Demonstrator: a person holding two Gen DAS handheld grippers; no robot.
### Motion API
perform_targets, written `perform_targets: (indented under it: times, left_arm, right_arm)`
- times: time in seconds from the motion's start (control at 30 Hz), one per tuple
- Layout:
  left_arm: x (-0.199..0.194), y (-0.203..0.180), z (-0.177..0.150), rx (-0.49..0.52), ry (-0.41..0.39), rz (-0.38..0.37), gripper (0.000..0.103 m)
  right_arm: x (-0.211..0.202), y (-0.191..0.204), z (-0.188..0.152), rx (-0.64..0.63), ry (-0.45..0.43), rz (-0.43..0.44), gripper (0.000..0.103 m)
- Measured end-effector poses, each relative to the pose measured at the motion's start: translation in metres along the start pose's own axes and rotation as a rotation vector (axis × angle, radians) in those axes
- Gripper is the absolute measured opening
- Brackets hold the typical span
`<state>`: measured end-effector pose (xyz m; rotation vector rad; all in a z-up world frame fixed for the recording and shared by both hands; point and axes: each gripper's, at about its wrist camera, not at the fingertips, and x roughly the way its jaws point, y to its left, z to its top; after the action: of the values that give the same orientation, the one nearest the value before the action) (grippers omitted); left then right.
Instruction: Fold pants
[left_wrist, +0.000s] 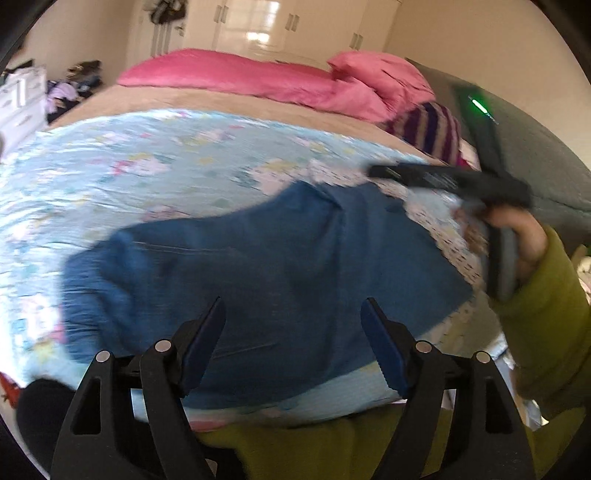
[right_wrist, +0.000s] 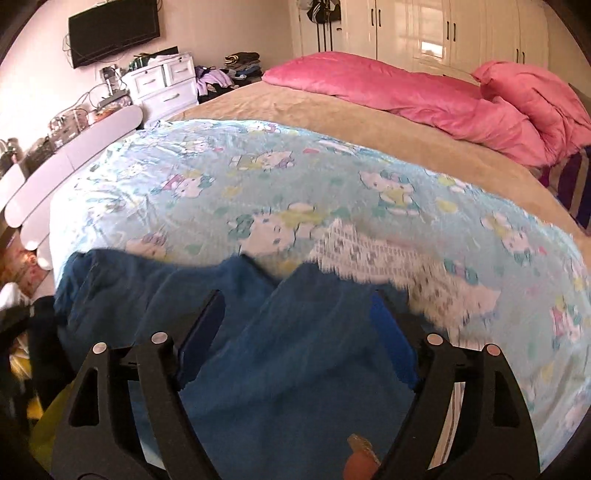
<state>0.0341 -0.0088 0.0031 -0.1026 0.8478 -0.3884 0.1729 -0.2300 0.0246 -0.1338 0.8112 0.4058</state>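
Left gripper: I see my left gripper at the bottom centre of the left wrist view, jaws spread wide, nothing between the blue pads; the denim lies below the gap, not pinched.
Right gripper: in its own view my right gripper sits at the bottom centre, jaws also wide apart, blue pads clear of the cloth, holding nothing that I can make out.
Right gripper from the left view: only the left camera shows it from outside, a dark body at mid right, blurred, carried by a hand in an olive-green sleeve.
Pants: the blue pants lie spread on the patterned sheet, filling the lower middle of the left view; in the right view they take up the lower left and centre, their far edge rumpled.
Sheet: a light blue cartoon-print sheet covers the near part of the bed, over a tan blanket.
Pink bedding: a pink duvet runs along the far edge of the bed in both views.
Only in the right view: a wall television at upper left, white drawers beneath it, and a cluttered shelf down the left edge.
Only in the left view: a striped purple cloth and a grey headboard with a green light at upper right.
Wardrobe: white doors along the top in both.
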Motion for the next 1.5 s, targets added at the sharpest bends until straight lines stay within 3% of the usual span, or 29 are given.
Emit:
perform_targets:
  times: [0.2,0.43,0.5,0.53,0.57,0.63,0.67,1.0,1.07,1.13,1.17,1.27,1.5]
  left_arm:
    - [0.042,-0.026,0.004,0.048,0.084,-0.078,0.074]
    - [0.079,-0.037,0.004,0.075,0.137,-0.105,0.074]
    - [0.088,-0.035,0.003,0.071,0.156,-0.108,0.074]
    - [0.093,-0.033,0.002,0.064,0.166,-0.113,0.074]
    - [0.096,-0.033,0.003,0.060,0.169,-0.118,0.074]
    - [0.096,-0.032,0.005,0.059,0.157,-0.128,0.074]
    - [0.096,-0.031,0.007,0.056,0.153,-0.132,0.074]
    - [0.100,-0.028,0.018,0.062,0.116,-0.111,0.074]
    - [0.099,-0.031,0.017,0.083,0.104,-0.098,0.058]
    - [0.098,-0.035,0.017,0.098,0.101,-0.102,0.018]
    - [0.097,-0.036,0.017,0.101,0.098,-0.109,0.011]
    - [0.087,-0.034,0.016,0.131,0.077,-0.093,0.004]
    - [0.075,-0.026,0.008,0.157,0.072,-0.079,0.003]
  right_arm:
    - [0.068,0.005,0.030,-0.018,0.099,-0.066,0.074]
    - [0.127,-0.008,0.033,0.000,0.203,-0.150,0.074]
    - [0.135,-0.015,0.033,0.016,0.214,-0.136,0.064]
    - [0.138,-0.020,0.033,0.029,0.213,-0.130,0.052]
    - [0.137,-0.025,0.033,0.039,0.203,-0.130,0.047]
    - [0.129,-0.035,0.032,0.060,0.178,-0.125,0.015]
    - [0.122,-0.040,0.032,0.080,0.161,-0.099,0.010]
    - [0.011,-0.097,-0.001,0.286,0.007,0.001,0.008]
    - [-0.009,-0.102,-0.009,0.304,-0.015,-0.006,0.008]
    - [-0.029,-0.108,-0.021,0.331,-0.029,-0.007,0.008]
    - [-0.035,-0.112,-0.026,0.342,-0.031,-0.008,0.008]
    - [-0.058,-0.120,-0.047,0.389,-0.036,-0.016,0.008]
    - [-0.087,-0.125,-0.122,0.546,0.023,0.013,0.008]
